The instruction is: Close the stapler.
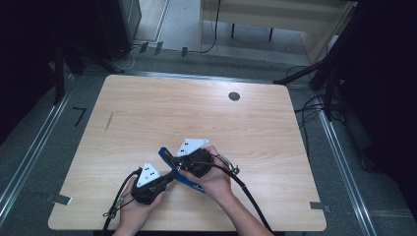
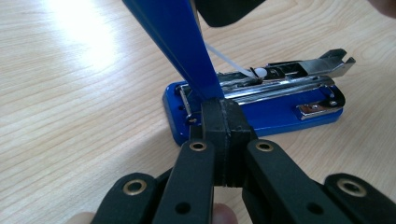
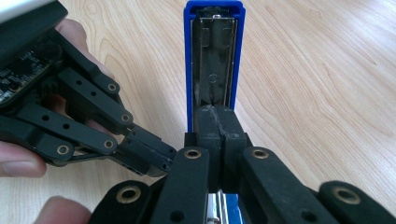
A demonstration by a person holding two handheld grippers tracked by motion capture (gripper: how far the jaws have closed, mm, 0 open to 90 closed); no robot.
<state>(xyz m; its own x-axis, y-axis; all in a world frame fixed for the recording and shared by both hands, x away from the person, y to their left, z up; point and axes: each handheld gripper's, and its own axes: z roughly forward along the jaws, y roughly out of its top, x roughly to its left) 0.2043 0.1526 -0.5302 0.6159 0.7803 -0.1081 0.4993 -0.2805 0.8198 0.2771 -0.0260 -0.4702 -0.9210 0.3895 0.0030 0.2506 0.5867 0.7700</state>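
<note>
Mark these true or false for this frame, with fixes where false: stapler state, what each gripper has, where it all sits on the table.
1. The blue stapler is swung open, its top cover raised off the base. True.
2. The left gripper is shut at the hinge end of the stapler. True.
3. The right gripper is open and clear of the stapler. False: it is shut against the end of the raised blue cover.
4. The stapler's base lies on the wooden table. True.
5. The work happens at the table's far edge, by the round grommet hole. False: it is near the person's edge.
</note>
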